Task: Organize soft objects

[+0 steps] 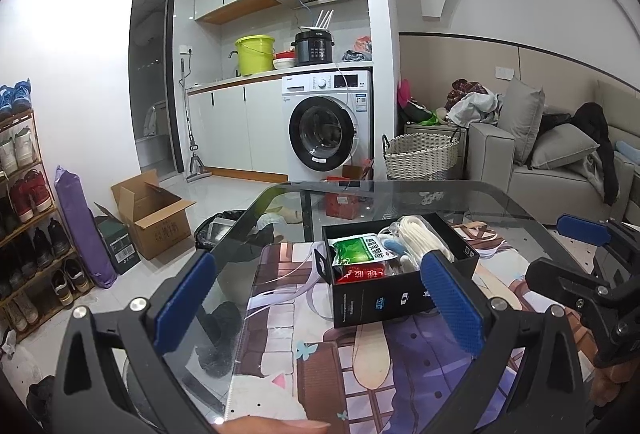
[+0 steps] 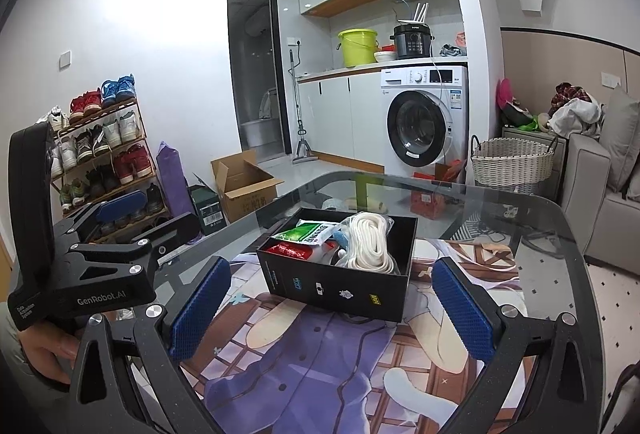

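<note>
Black box [image 2: 340, 266]: packed with green packet [image 2: 306, 232], white cord [image 2: 370, 244].
Left hand-held gripper [image 1: 316, 298]: spread, empty.
Right hand-held gripper [image 2: 330, 308]: spread, empty.
Advice: tuck contents gently.

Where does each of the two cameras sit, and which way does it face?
Left wrist: rides the left gripper, facing forward over the glass table at the black box; its open blue pads, a fingertip and the right gripper show.
Right wrist: rides the right gripper, facing the black box; its open pads, the left gripper and a hand show.
Shared: box, table, washing machine.
</note>
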Demonstrator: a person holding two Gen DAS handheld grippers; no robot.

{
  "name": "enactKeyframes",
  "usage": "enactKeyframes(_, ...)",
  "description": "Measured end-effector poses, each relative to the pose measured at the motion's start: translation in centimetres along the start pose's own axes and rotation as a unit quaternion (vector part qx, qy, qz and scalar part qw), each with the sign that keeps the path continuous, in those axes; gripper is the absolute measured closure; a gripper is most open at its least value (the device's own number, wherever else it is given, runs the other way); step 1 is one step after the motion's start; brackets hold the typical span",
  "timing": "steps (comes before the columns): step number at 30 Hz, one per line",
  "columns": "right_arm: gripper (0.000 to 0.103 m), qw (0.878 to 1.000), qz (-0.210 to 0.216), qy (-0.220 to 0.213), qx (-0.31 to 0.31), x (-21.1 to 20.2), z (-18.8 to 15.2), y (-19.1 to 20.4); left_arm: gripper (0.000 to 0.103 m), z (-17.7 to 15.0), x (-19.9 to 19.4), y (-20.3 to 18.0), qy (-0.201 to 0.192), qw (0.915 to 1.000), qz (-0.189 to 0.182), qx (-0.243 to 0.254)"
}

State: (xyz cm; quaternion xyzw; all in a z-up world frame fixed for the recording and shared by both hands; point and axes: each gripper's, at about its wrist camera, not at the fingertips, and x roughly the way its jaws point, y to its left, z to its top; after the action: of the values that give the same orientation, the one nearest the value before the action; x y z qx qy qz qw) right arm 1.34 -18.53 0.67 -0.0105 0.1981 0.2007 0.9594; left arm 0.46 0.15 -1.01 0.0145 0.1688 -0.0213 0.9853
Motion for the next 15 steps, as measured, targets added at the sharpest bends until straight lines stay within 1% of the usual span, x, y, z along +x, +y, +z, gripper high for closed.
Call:
enactKeyframes(6,0.001,1.0,0.002,0.0,0.0,0.13,0.03,0.01,0.0,-0.21,0.31,-0.28,0.009,1.0,0.0,0.004)
enactKeyframes(15,0.001,1.0,0.0,-0.001,-0.002,0.22,-0.03,-0.04,0.0,-0.18,0.11,-0.25,0.001,1.0,0.007,0.004)
